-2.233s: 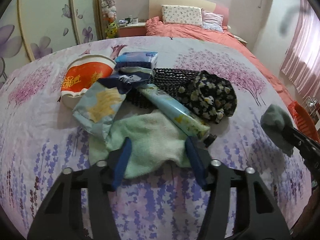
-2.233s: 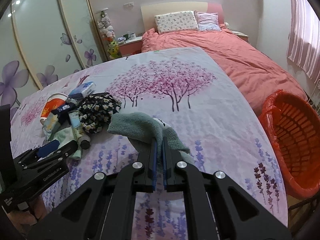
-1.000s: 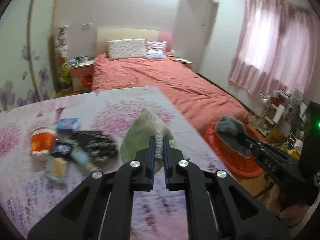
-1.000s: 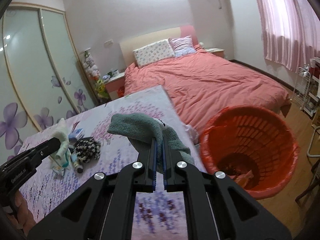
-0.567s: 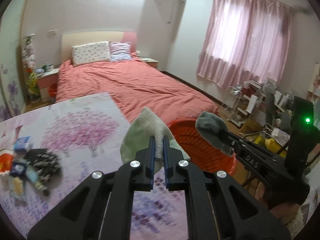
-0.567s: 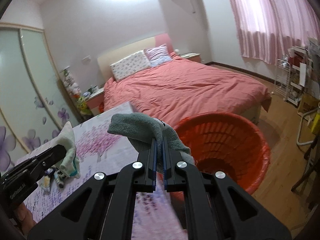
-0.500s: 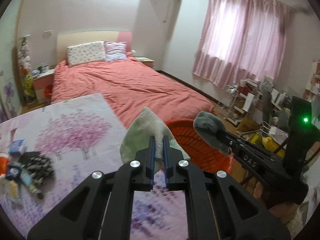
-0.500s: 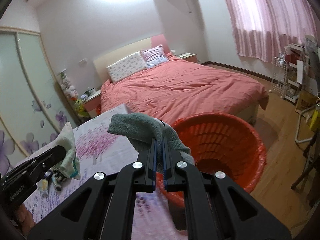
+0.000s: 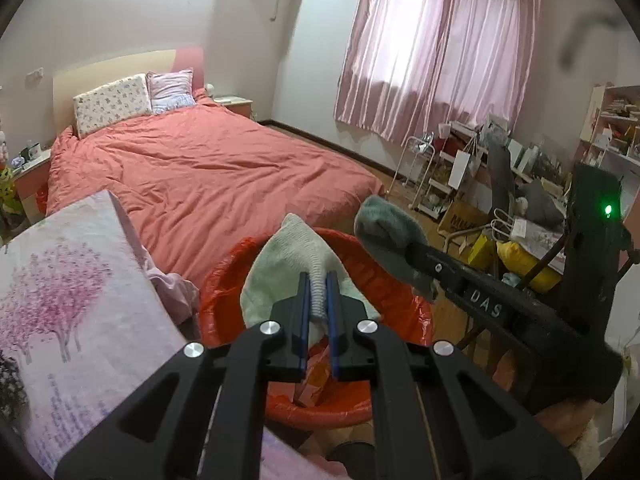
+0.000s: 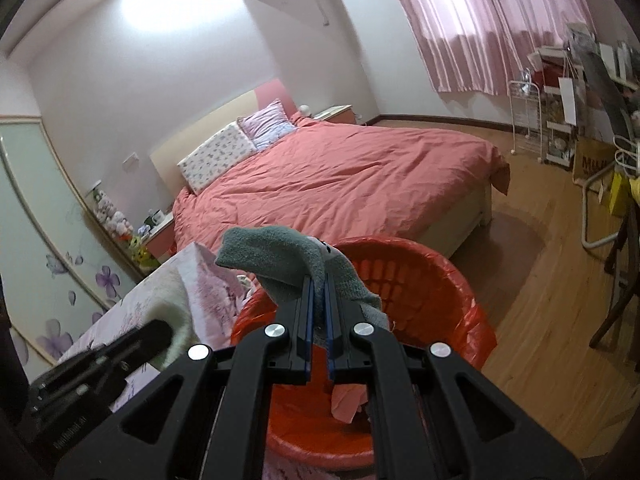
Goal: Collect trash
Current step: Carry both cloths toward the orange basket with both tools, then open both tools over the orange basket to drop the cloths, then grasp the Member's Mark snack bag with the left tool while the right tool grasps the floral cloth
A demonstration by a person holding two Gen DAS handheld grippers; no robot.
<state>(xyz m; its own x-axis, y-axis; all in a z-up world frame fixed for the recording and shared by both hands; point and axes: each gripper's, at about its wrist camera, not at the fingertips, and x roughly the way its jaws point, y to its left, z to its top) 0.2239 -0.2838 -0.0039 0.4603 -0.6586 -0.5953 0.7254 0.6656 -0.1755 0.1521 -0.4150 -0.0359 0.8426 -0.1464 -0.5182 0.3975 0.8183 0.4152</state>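
Observation:
My left gripper point(image 9: 318, 280) is shut on a pale green sock point(image 9: 288, 256) and holds it over the red basket point(image 9: 218, 300). My right gripper point(image 10: 318, 280) is shut on a grey-green sock point(image 10: 272, 260), also above the red basket point(image 10: 448, 272). In the left wrist view the right gripper point(image 9: 408, 256) comes in from the right with its grey-green sock point(image 9: 380, 232) over the basket's far rim. In the right wrist view the left gripper point(image 10: 160, 332) shows at the lower left with its pale sock point(image 10: 172, 304). Crumpled reddish trash point(image 10: 348, 398) lies in the basket.
The table with the lavender tree-print cloth point(image 9: 60, 300) sits left of the basket. A bed with a coral duvet point(image 9: 200, 168) fills the middle. Pink curtains point(image 9: 440, 48), a white wire rack point(image 9: 424, 168) and cluttered shelves point(image 9: 616, 128) stand on the right over wooden floor point(image 10: 552, 300).
Both grippers have swung right, away from the table and its pile of items, and now hang over the red basket, each still holding its sock.

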